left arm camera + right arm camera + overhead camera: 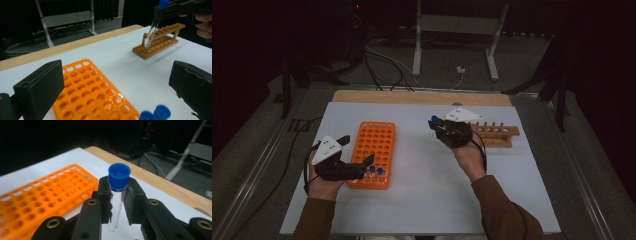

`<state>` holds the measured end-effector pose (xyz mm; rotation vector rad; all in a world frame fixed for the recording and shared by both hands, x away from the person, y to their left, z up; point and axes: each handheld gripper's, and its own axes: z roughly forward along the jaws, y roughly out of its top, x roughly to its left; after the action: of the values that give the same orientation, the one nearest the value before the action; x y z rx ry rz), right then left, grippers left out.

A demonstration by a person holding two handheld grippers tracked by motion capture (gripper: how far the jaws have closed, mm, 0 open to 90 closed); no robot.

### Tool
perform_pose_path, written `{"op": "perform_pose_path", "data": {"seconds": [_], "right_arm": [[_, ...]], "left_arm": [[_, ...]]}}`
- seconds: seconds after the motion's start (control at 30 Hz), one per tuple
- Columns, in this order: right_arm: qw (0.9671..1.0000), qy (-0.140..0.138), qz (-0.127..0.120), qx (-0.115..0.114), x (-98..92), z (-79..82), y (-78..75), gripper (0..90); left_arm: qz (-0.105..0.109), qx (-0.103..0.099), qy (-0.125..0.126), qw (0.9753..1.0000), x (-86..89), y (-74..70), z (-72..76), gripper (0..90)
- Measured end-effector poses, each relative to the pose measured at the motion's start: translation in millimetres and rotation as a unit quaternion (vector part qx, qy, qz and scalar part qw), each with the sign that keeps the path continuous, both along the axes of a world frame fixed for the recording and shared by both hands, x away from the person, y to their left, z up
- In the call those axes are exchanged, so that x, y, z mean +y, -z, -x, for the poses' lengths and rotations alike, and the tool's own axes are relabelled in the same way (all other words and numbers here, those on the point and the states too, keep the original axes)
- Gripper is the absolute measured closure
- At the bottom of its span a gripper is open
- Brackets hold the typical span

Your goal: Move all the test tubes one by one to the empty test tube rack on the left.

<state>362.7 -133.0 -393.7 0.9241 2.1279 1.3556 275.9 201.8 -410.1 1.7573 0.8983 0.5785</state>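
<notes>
An orange tube rack (377, 148) lies left of centre on the white mat, with two blue-capped tubes (376, 170) standing in its near end. My left gripper (359, 162) sits at that near left corner, open, its jaws wide apart over the orange tube rack (87, 92) with the blue-capped tubes (155, 113) low between them. My right gripper (438, 125) hovers above the mat between the two racks, shut on a clear test tube (118, 195) with a blue cap. That test tube (151, 32) hangs upright in front of the wooden rack (160, 41).
The wooden rack (497, 135) stands at the right back of the white mat (427, 200), just behind the right hand. A wooden table edge (422, 97) runs along the far side. Cables and a metal stand (457, 30) lie on the floor beyond.
</notes>
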Motion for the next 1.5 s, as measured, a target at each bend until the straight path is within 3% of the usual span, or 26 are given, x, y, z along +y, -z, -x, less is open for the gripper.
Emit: {"op": "perform_pose_path", "data": {"seconds": [0.5,0.67,0.77,0.87,0.97,1.07,1.3,1.5], "right_arm": [[0.9968,-0.071,-0.023,0.028,55.9,10.8,-15.3,77.0],[0.9953,-0.089,-0.022,0.032,69.6,14.8,-16.4,76.9],[0.9941,-0.099,-0.027,0.036,75.5,16.8,-17.6,77.0],[0.9927,-0.108,-0.034,0.041,80.8,18.9,-19.2,76.9],[0.9916,-0.117,-0.036,0.043,85.8,21.4,-20.5,76.9],[0.9904,-0.126,-0.037,0.043,90.2,24.0,-21.5,76.9],[0.989,-0.137,-0.037,0.042,95.9,27.9,-22.5,76.9],[0.9883,-0.14,-0.038,0.046,96.2,26.9,-21.6,76.6]], "left_arm": [[-0.004,0.005,0.014,0.9999,-23.5,-4.5,-15.7,1.1],[-0.018,0.009,0.015,0.9997,-32.5,-4.8,-19.2,4.0],[-0.023,0.015,0.019,0.9994,-38.0,-5.2,-20.9,10.4],[-0.03,0.014,0.029,0.999,-42.6,-4.7,-22.9,23.7],[-0.027,0.016,0.05,0.9982,-45.5,-4.7,-24.6,44.0],[-0.02,0.019,0.064,0.9976,-47.0,-4.7,-26.2,58.6],[-0.012,0.018,0.064,0.9977,-44.7,-5.0,-27.7,74.9],[-0.018,0.018,0.07,0.9972,-44.7,-4.1,-28.1,77.7]]}}
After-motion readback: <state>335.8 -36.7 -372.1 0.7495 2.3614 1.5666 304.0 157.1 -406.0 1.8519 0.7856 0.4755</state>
